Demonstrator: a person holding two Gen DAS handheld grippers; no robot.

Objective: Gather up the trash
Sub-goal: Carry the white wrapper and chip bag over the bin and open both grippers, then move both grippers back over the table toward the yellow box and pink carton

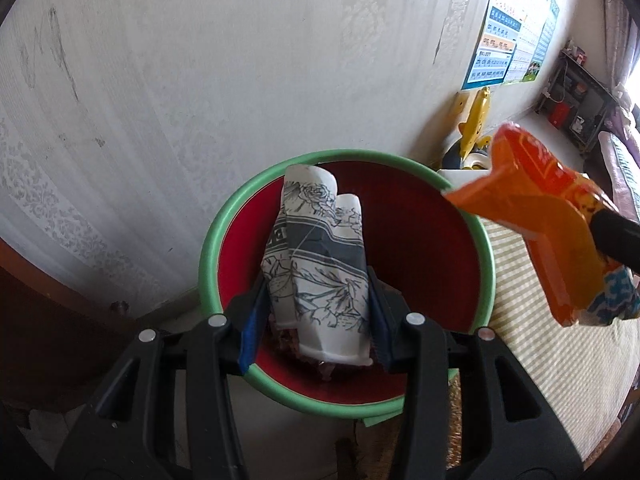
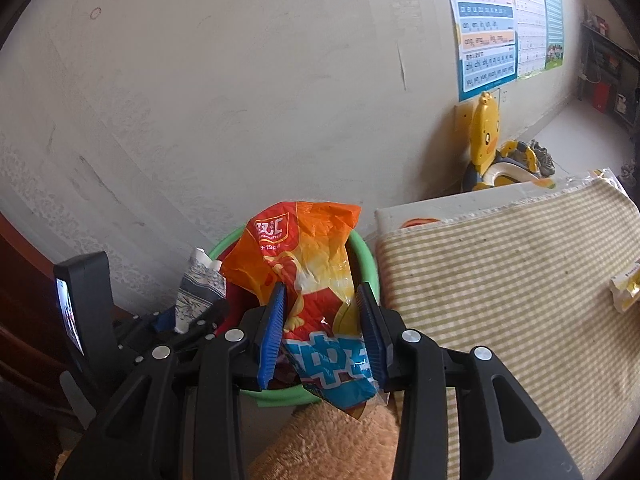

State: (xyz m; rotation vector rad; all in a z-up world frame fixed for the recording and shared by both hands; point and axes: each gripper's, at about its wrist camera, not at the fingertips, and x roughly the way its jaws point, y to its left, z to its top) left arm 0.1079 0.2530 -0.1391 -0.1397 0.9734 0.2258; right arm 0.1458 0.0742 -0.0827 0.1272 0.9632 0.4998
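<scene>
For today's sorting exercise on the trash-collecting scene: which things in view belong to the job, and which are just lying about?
Belong to the job:
crushed paper cups, in left gripper
orange snack wrapper, in right gripper
green-rimmed bin

Lying about:
yellow duck toy
wall posters
striped mat

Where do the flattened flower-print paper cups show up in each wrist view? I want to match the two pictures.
Left wrist view: the paper cups sit centre frame, clamped between the left gripper pads, over the bin.
Right wrist view: the paper cups are at lower left, beside the orange snack bag.
Shared landmark: the green-rimmed bin.
</scene>
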